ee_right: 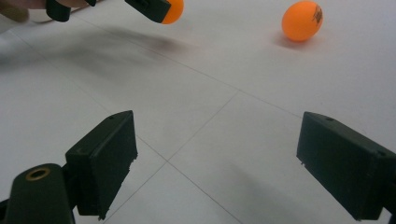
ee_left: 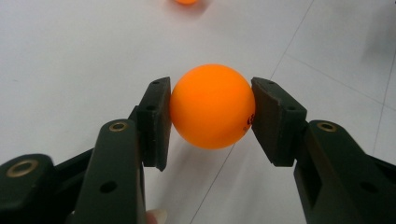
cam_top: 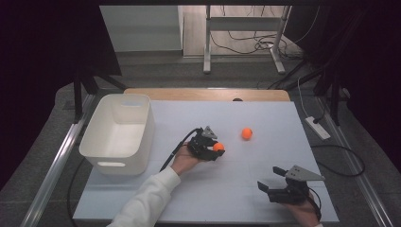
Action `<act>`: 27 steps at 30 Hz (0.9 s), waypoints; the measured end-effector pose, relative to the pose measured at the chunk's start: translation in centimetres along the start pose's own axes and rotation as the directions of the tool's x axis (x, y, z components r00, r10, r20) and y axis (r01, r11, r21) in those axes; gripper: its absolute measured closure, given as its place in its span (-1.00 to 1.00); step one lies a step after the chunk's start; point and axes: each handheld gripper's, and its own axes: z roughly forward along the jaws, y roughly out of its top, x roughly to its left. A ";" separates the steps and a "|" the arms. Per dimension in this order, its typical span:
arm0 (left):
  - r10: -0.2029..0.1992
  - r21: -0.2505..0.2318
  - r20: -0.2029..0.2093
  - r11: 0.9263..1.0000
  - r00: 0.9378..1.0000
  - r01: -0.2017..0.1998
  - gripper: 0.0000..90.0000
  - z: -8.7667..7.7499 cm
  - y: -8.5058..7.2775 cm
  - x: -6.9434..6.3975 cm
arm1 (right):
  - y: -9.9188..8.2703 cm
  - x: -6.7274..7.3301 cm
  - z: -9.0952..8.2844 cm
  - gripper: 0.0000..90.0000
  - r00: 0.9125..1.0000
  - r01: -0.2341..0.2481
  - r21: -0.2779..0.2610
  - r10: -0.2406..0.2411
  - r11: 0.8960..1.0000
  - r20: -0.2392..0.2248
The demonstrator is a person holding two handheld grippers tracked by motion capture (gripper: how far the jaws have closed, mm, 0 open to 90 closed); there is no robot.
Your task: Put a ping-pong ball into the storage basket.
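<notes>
Near the middle of the white table (cam_top: 265, 198), the left gripper (ee_left: 211, 109) has closed on an orange ball (ee_left: 212, 106), one pad pressed to each side at about its widest part. A smooth round ball held on two small patches could squirt out if the hand tilts or jolts, then roll toward the table's far edge. Whether it still touches the table I cannot quite tell. A second ball (cam_top: 247, 133) lies loose just beyond, toward the far right corner. The white bin (cam_top: 142, 142) stands at the left edge. The right gripper (ee_right: 219, 163) hovers near the front right corner, jaws wide, empty.
</notes>
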 end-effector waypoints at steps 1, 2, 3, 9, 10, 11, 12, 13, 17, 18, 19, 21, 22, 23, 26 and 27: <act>0.002 -0.004 0.000 1.000 1.000 -0.002 0.14 -0.2 0.0 0.0 | 0.0 0.0 -0.1 -0.72 1.000 0.002 -0.006 -0.002 1.000 0.001; 0.002 -0.010 -0.002 1.000 1.000 -0.002 0.14 -0.3 0.0 0.0 | 0.1 0.1 -0.1 -0.72 1.000 0.002 -0.009 -0.002 1.000 0.003; 0.001 -0.015 -0.001 1.000 1.000 -0.001 0.14 -0.6 0.0 0.0 | 0.1 0.1 -0.1 -0.72 1.000 0.002 -0.011 -0.002 1.000 0.003; 0.004 -0.051 0.000 0.999 1.000 -0.004 0.14 -1.6 0.2 -0.3 | 0.1 0.1 -0.1 -0.72 1.000 0.003 -0.007 -0.003 1.000 0.007; 0.003 -0.056 0.001 0.998 1.000 -0.003 0.14 -1.7 0.3 -0.3 | 0.1 0.1 0.0 -0.72 1.000 0.002 -0.008 -0.002 1.000 0.006; 0.003 -0.056 0.001 0.998 1.000 -0.003 0.14 -1.7 0.3 -0.3 | 0.1 0.1 0.0 -0.72 1.000 0.002 -0.008 -0.002 1.000 0.006; 0.007 -0.056 0.003 0.998 1.000 -0.007 0.14 -1.9 0.3 -0.3 | 0.0 0.1 0.0 -0.72 1.000 0.002 -0.008 -0.002 1.000 0.007; 0.009 -0.058 0.002 0.998 1.000 -0.009 0.14 -2.0 0.3 -0.3 | 0.0 0.1 0.0 -0.72 1.000 0.002 -0.008 -0.002 1.000 0.007; 0.005 -0.084 -0.006 0.996 1.000 -0.005 0.14 -2.7 0.3 -0.3 | 0.0 0.0 0.0 -0.72 1.000 0.000 -0.007 0.000 1.000 0.009; 0.004 -0.090 -0.009 0.996 1.000 -0.005 0.13 -2.8 0.4 -0.3 | 0.0 0.0 -0.1 -0.72 1.000 0.000 -0.004 0.000 1.000 0.010; 0.006 -0.095 -0.009 0.995 1.000 -0.007 0.14 -3.0 0.4 -0.4 | 0.0 0.0 -0.1 -0.72 1.000 0.000 -0.004 0.000 1.000 0.011; 0.007 -0.108 -0.012 0.994 1.000 -0.008 0.14 -3.4 0.5 -0.4 | 0.0 0.0 0.0 -0.72 1.000 0.000 -0.007 0.000 1.000 0.009; 0.008 -0.114 -0.014 0.993 1.000 -0.010 0.14 -3.7 0.5 -0.5 | 0.0 0.1 0.0 -0.72 1.000 0.000 -0.007 0.000 1.000 0.009; 0.007 -0.127 -0.011 0.992 1.000 -0.008 0.14 -4.0 0.5 -0.6 | 0.0 0.1 0.0 -0.72 1.000 0.000 -0.006 0.000 1.000 0.009; 0.005 -0.144 -0.003 0.990 1.000 -0.005 0.13 -4.5 0.4 -0.6 | 0.0 0.1 0.0 -0.72 1.000 0.000 -0.006 0.000 1.000 0.010; 0.005 -0.144 -0.003 0.990 1.000 -0.005 0.13 -4.5 0.4 -0.6 | 0.0 0.1 0.0 -0.72 1.000 0.000 -0.006 0.000 1.000 0.010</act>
